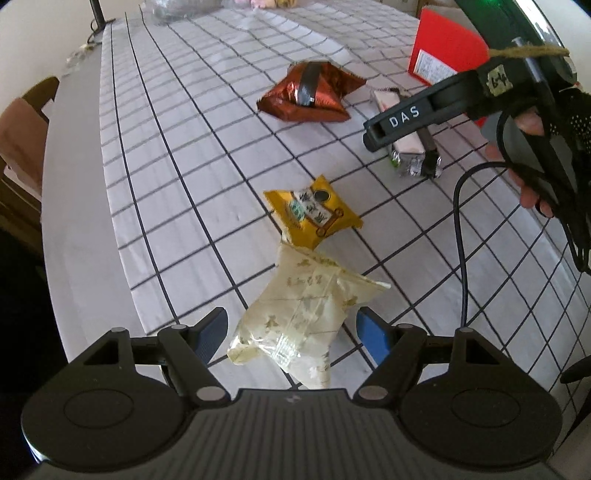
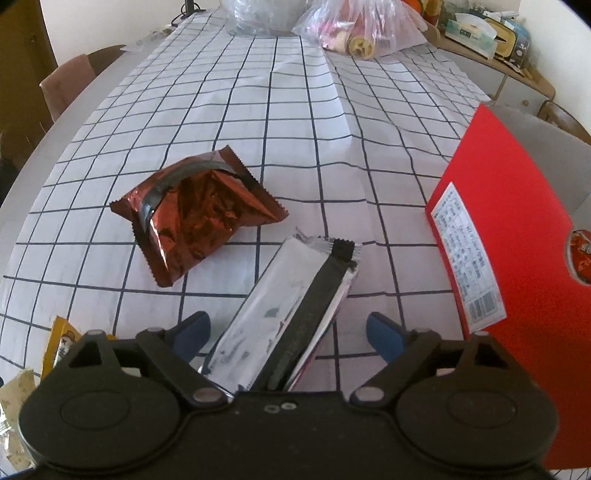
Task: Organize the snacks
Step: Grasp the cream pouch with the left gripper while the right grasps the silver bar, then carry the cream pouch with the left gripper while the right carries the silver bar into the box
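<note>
A pale cream snack packet (image 1: pixel 295 314) lies on the checked tablecloth between the blue fingers of my left gripper (image 1: pixel 291 338), which is open with a gap on each side. Just beyond it lies a yellow packet (image 1: pixel 314 210). Farther off sits a crumpled red-brown foil packet (image 1: pixel 306 92) (image 2: pixel 199 214). My right gripper (image 2: pixel 288 334) is open and straddles a long white-and-black bar packet (image 2: pixel 288 310), its pads clear of it. In the left wrist view one of its black fingers (image 1: pixel 399 122) hangs over that bar (image 1: pixel 410 147).
A red box (image 2: pixel 517 240) stands upright at the right, close to the bar. Plastic bags (image 2: pixel 354 29) sit at the table's far end. A chair (image 2: pixel 70 85) stands at the left edge. A hand (image 1: pixel 532 184) and a black cable (image 1: pixel 461 221) are at the right.
</note>
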{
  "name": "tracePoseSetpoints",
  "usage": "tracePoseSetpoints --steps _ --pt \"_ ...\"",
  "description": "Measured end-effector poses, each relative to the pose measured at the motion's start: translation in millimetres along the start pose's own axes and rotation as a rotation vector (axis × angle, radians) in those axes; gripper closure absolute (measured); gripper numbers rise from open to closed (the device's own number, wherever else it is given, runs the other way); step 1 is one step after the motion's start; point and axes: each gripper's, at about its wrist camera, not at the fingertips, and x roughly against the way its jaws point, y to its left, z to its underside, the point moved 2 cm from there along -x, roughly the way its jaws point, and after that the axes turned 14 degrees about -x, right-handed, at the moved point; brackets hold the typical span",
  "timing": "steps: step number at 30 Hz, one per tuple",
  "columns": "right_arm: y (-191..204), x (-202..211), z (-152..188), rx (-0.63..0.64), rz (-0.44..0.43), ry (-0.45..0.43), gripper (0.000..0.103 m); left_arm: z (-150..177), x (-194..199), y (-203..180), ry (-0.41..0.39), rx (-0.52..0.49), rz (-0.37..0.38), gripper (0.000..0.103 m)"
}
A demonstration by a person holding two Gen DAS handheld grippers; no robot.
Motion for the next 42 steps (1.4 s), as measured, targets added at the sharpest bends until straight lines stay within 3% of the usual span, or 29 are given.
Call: tracePoseSetpoints --steps 2,6,11,15,24,32,42 --pt "1 0 0 -0.008 -0.008 -0.002 0.018 0 -1 2 -0.006 0.021 0.003 0.027" --pt "3 4 1 0.004 -0.029 -0.006 0.032 2 -4 6 -0.005 0.075 0.022 0.043" --pt "-5 11 4 0.010 -0.056 -0.013 0.049 5 -2 6 -0.005 0.136 0.025 0.053" --pt "-10 16 9 0.022 -0.074 -0.014 0.059 9 1 5 -0.007 0.221 0.026 0.056" --pt "-26 34 28 0.035 -0.109 0.005 0.062 19 9 5 0.000 0.451 0.029 0.061" --pt "-47 70 37 0.025 -0.171 0.008 0.062 20 28 -8 -0.020 0.522 0.056 0.061" --pt "-84 134 26 0.012 -0.254 -0.094 0.062 -11 58 -33 -0.083 0.533 0.054 0.061"
